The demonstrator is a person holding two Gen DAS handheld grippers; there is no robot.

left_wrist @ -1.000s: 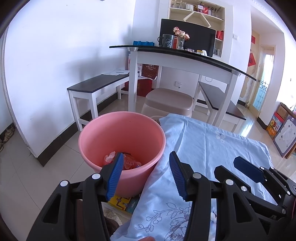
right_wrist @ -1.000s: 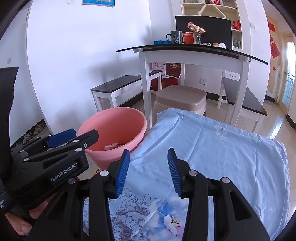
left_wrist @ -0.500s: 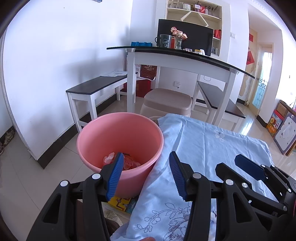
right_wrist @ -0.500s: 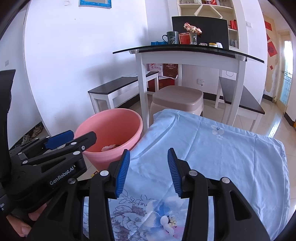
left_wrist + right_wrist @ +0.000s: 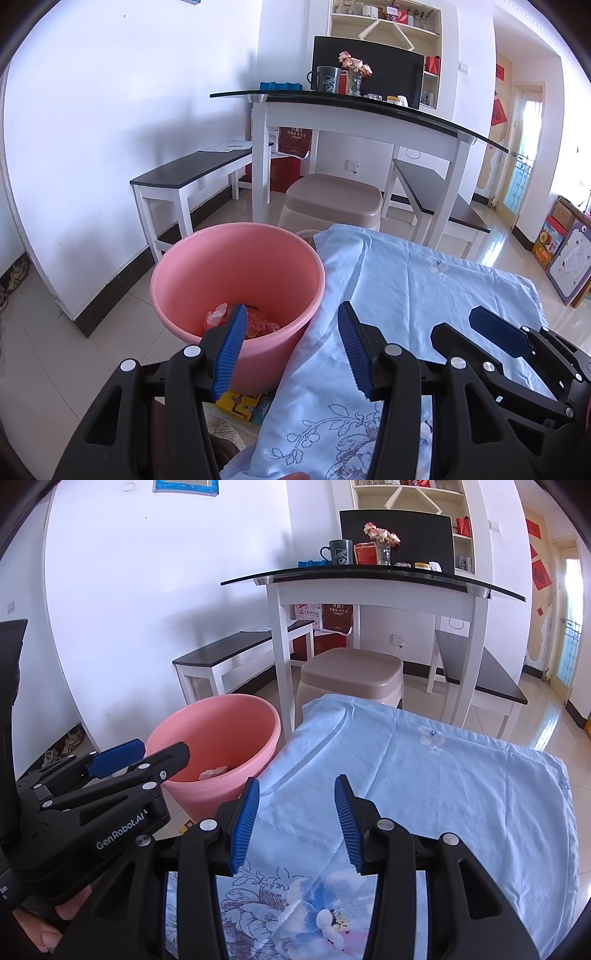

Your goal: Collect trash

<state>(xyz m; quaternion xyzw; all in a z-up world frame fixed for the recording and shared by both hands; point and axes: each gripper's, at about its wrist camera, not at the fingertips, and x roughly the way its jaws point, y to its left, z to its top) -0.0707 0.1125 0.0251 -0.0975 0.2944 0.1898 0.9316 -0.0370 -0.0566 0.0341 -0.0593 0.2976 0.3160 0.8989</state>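
The pink bucket stood upright, mouth up, with crumpled trash inside; left gripper and right gripper were spread apart, holding nothing

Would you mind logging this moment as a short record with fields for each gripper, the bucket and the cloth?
left gripper: open, holding nothing
right gripper: open, holding nothing, above the cloth
pink bucket: on the floor beside the cloth, crumpled trash at its bottom
blue floral cloth: spread flat, no trash visible on it
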